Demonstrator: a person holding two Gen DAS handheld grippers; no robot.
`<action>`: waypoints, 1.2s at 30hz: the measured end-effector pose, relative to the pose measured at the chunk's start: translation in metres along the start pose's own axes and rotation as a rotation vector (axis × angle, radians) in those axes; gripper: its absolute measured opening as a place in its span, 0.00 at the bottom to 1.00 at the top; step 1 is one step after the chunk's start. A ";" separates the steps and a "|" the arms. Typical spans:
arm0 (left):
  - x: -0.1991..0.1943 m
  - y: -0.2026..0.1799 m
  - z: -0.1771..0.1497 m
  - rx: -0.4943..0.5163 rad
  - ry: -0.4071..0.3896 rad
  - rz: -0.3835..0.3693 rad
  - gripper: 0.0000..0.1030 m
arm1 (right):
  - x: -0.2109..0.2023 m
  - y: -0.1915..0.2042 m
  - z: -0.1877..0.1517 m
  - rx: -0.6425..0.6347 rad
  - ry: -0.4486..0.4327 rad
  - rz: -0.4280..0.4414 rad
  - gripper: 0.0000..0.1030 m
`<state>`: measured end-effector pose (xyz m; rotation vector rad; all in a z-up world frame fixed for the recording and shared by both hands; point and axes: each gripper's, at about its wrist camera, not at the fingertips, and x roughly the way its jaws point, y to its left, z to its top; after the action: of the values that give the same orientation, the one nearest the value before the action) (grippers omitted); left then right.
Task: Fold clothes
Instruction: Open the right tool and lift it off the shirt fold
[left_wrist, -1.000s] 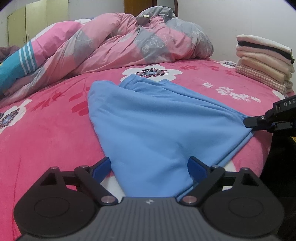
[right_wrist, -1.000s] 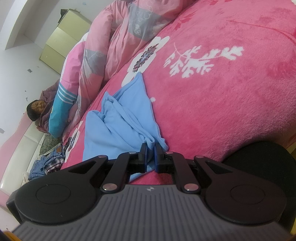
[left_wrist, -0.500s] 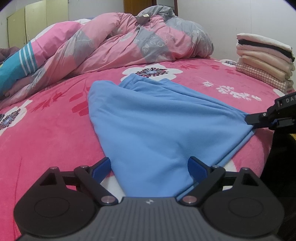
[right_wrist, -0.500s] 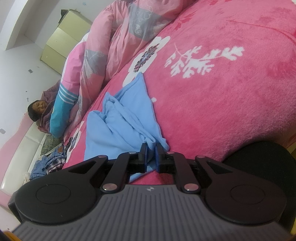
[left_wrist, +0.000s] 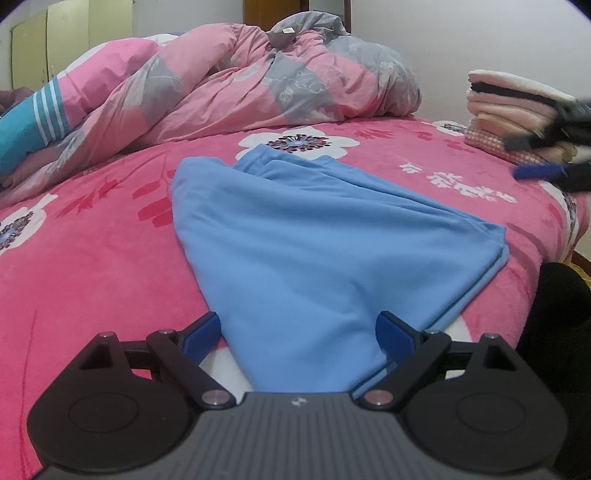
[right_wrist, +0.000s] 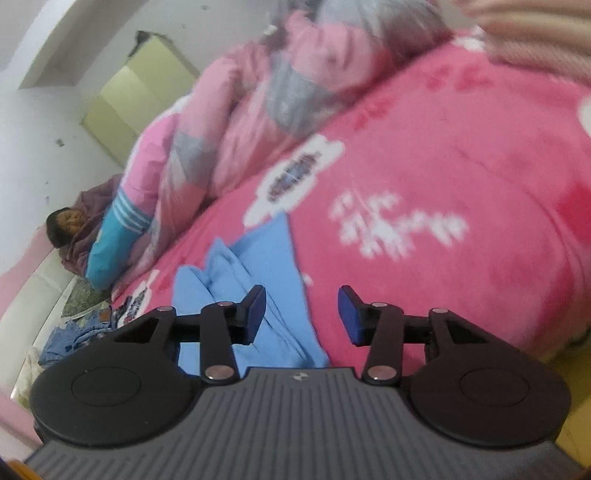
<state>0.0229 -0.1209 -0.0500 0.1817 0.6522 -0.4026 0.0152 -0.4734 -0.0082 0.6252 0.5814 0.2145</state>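
Observation:
A light blue garment (left_wrist: 314, 251) lies spread on the pink flowered bed (left_wrist: 92, 258), its near end passing between the fingers of my left gripper (left_wrist: 299, 332), which is open around it. My right gripper (right_wrist: 302, 314) is open and holds nothing; it hangs above the bed with the blue garment (right_wrist: 258, 295) below and to its left. In the left wrist view the right gripper (left_wrist: 539, 155) shows blurred at the far right, lifted clear of the garment's right corner (left_wrist: 495, 236).
A crumpled pink and grey quilt (left_wrist: 240, 85) fills the back of the bed. A stack of folded clothes (left_wrist: 517, 110) sits at the back right. A person (right_wrist: 70, 225) lies at the far left. Denim clothes (right_wrist: 70, 332) lie off the bed. Yellow cabinets (left_wrist: 55, 40) stand behind.
My right gripper has opened, let go of the garment's right corner and risen up and back. The corner now lies flat on the bed. The left gripper has not moved.

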 end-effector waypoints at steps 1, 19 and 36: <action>0.000 0.000 0.000 0.000 0.000 -0.002 0.90 | 0.007 0.005 0.007 -0.023 0.003 0.010 0.41; -0.001 0.016 -0.011 0.014 -0.029 -0.132 0.91 | 0.206 0.106 0.060 -0.385 0.279 0.127 0.29; -0.002 0.021 -0.009 -0.002 -0.036 -0.158 0.90 | 0.231 0.088 0.071 -0.274 0.227 0.135 0.02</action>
<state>0.0249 -0.0988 -0.0546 0.1207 0.6336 -0.5556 0.2440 -0.3555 -0.0112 0.3762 0.7143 0.4877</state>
